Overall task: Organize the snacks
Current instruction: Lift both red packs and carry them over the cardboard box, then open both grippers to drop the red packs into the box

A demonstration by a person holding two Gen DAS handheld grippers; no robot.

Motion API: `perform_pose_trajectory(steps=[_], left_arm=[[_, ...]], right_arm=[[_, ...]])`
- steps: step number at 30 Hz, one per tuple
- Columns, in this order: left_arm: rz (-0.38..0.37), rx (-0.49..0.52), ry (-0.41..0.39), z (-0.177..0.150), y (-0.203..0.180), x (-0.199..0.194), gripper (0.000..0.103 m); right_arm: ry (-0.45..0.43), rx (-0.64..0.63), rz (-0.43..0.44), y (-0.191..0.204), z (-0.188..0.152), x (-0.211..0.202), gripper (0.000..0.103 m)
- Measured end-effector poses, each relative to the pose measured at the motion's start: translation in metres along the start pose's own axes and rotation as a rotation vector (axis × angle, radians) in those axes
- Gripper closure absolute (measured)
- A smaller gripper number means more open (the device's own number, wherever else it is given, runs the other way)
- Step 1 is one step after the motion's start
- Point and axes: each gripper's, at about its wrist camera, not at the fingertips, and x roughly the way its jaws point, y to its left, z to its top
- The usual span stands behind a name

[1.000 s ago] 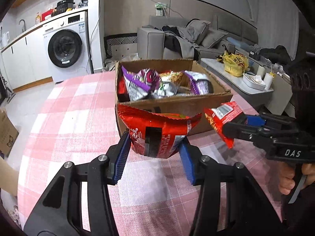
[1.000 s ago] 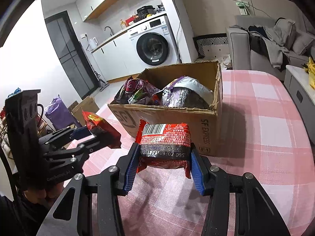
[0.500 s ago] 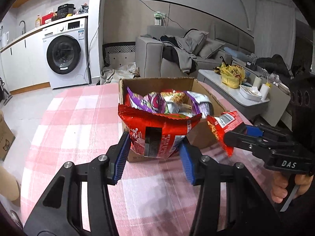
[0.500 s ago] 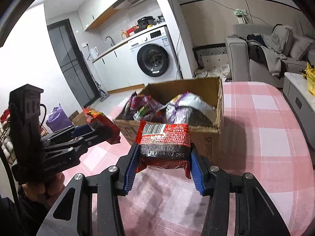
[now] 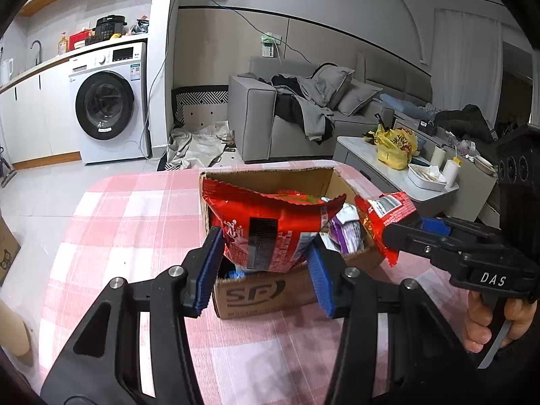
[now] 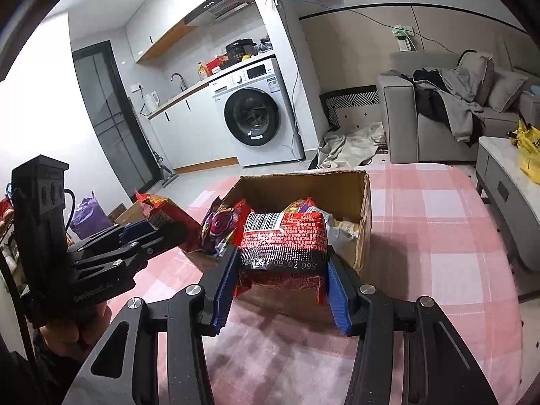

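Observation:
My left gripper (image 5: 266,263) is shut on a red snack bag (image 5: 270,226) and holds it above the near edge of the open cardboard box (image 5: 270,290). My right gripper (image 6: 280,283) is shut on a second red snack bag (image 6: 283,243) with a barcode, held over the box's near wall (image 6: 366,202). The box holds several purple, red and silver snack packets (image 6: 219,226). In the left wrist view the right gripper (image 5: 405,233) and its bag (image 5: 384,216) show at the right of the box. In the right wrist view the left gripper (image 6: 162,233) shows at the left.
The box stands on a table with a pink checked cloth (image 5: 128,222). A washing machine (image 5: 108,101), a grey sofa (image 5: 297,108) and a low white table with a yellow bag (image 5: 395,145) stand beyond the table.
Both grippers have risen and moved forward with their bags, from in front of the box's near wall to above its near edge.

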Motion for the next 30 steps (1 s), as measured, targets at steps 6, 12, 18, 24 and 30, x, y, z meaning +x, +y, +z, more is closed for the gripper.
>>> perform_pose_trajectory(steps=[6,12,18,24,30], left_arm=[[0.009,0.001,-0.005,0.022,0.003,0.020,0.057],[0.021,-0.004,0.019,0.035,0.011,0.052,0.057],[0.026,0.015,0.045,0.042,0.007,0.085,0.057],[0.027,0.040,0.058,0.055,0.000,0.114,0.059],[0.024,0.046,0.060,0.067,-0.009,0.137,0.059]], right_arm=[[0.006,-0.008,-0.023,0.000,0.010,0.011,0.054],[0.025,-0.012,-0.030,-0.001,0.018,0.026,0.054],[0.052,-0.020,-0.050,-0.004,0.026,0.048,0.054],[0.048,-0.005,-0.068,-0.010,0.038,0.066,0.054],[0.056,0.013,-0.076,-0.019,0.048,0.084,0.054]])
